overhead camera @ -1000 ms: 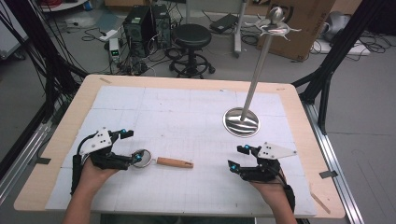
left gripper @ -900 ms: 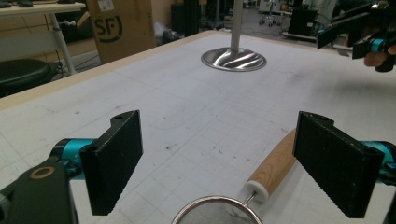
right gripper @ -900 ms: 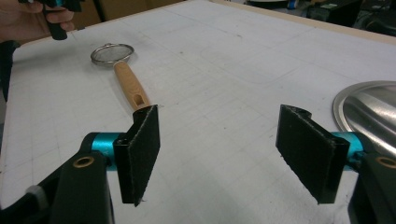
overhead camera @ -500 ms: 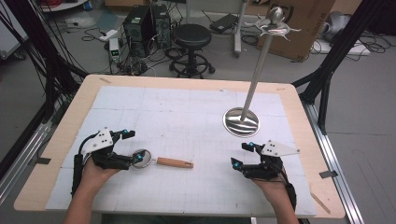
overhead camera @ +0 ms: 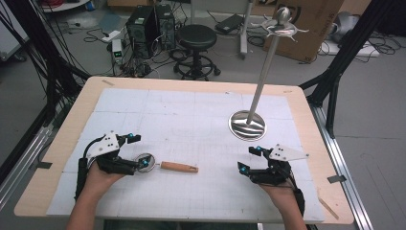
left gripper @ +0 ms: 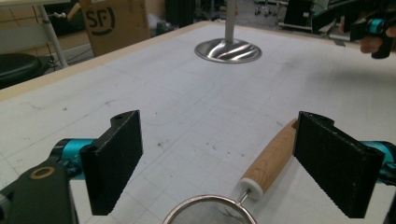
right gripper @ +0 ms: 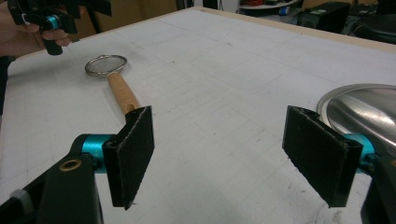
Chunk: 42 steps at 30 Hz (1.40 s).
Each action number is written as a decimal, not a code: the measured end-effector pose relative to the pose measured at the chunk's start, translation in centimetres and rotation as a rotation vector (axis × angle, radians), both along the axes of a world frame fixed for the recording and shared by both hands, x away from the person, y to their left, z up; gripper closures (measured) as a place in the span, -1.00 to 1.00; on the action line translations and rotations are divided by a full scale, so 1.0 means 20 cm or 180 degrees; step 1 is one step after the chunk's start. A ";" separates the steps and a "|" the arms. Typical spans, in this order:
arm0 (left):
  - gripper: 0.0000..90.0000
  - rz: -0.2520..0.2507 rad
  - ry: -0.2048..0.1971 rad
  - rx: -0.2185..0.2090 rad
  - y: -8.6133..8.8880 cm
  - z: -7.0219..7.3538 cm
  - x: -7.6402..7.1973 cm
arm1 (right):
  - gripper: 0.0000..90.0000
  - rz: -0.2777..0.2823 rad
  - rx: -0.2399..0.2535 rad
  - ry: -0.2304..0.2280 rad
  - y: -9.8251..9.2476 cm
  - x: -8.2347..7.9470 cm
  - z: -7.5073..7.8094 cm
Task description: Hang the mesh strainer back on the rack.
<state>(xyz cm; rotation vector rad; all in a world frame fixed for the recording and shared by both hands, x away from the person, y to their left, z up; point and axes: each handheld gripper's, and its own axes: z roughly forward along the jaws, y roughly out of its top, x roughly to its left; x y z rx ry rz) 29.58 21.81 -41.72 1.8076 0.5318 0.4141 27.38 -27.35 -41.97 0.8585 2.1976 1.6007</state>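
A small mesh strainer point(overhead camera: 145, 160) with a wooden handle point(overhead camera: 178, 167) lies flat on the white mat. My left gripper point(overhead camera: 139, 151) is open at the mesh end, with the rim point(left gripper: 210, 212) low between its jaws and the handle point(left gripper: 271, 158) by the right pad. It grips nothing. My right gripper point(overhead camera: 247, 159) rests at the front right, just in front of the metal stand's base point(overhead camera: 247, 125). Its jaws have just been opening and now stand open point(right gripper: 224, 154) with only bare mat between them. From there the strainer point(right gripper: 106, 65) lies farther off.
The metal stand's thin pole point(overhead camera: 263, 76) rises from a round shiny base to a hooked top point(overhead camera: 283, 26). The mat sits on a wooden table point(overhead camera: 311, 124). A stool point(overhead camera: 196, 38), computer cases and cables are on the floor behind.
The right gripper's jaws stand a little wider apart than a second ago. Both hands and the strainer have stayed where they were.
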 end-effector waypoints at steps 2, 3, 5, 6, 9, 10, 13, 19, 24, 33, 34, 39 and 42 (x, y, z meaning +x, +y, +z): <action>-0.63 -0.0012 0.0021 0.0087 -0.01 0.00 0.00 | -0.46 0.0019 -0.0016 0.0019 0.01 0.00 0.00; -0.63 -0.0016 0.0022 0.0105 -0.01 0.00 0.00 | -0.46 0.0041 -0.0029 0.0008 0.02 0.00 0.00; -0.63 -0.0026 0.0021 0.0090 -0.03 0.00 0.00 | -0.46 0.0048 -0.0061 0.0002 0.02 0.01 0.00; -0.63 -0.0036 0.0018 0.0094 -0.04 0.01 0.00 | -0.46 0.0058 -0.0064 -0.0005 0.03 0.00 0.00; -0.63 -0.0099 0.0022 0.0222 -0.07 0.01 0.00 | -0.46 0.0063 -0.0027 -0.0028 0.02 -0.01 0.01; -0.63 -0.0124 0.0040 0.0255 -0.09 0.01 0.00 | -0.46 0.0059 -0.0022 -0.0037 0.02 -0.01 0.02; -0.63 -0.0236 0.0068 0.0396 -0.14 0.01 0.00 | -0.46 0.0076 -0.0006 -0.0033 0.03 -0.01 0.02; -0.61 -0.0390 0.0154 0.0849 -0.23 0.01 0.03 | -0.46 0.0103 -0.0048 -0.0008 0.04 -0.01 0.01; -0.57 -0.0610 0.0382 0.1344 -0.30 0.02 0.07 | -0.46 0.0091 -0.0053 -0.0012 0.04 0.00 0.01; -0.29 -0.0735 0.0424 0.1909 -0.40 0.04 0.11 | -0.46 0.0114 -0.0085 0.0021 0.04 0.00 0.00; -0.22 -0.0756 0.0439 0.1934 -0.41 0.03 0.11 | -0.46 0.0115 -0.0086 0.0019 0.04 0.00 0.00; 0.06 -0.0815 0.0548 0.2045 -0.41 0.01 0.12 | -0.46 0.0111 -0.0068 0.0016 0.04 0.00 0.00; 0.20 -0.0854 0.0577 0.2081 -0.43 0.00 0.12 | -0.46 0.0128 -0.0077 0.0024 0.04 0.00 0.00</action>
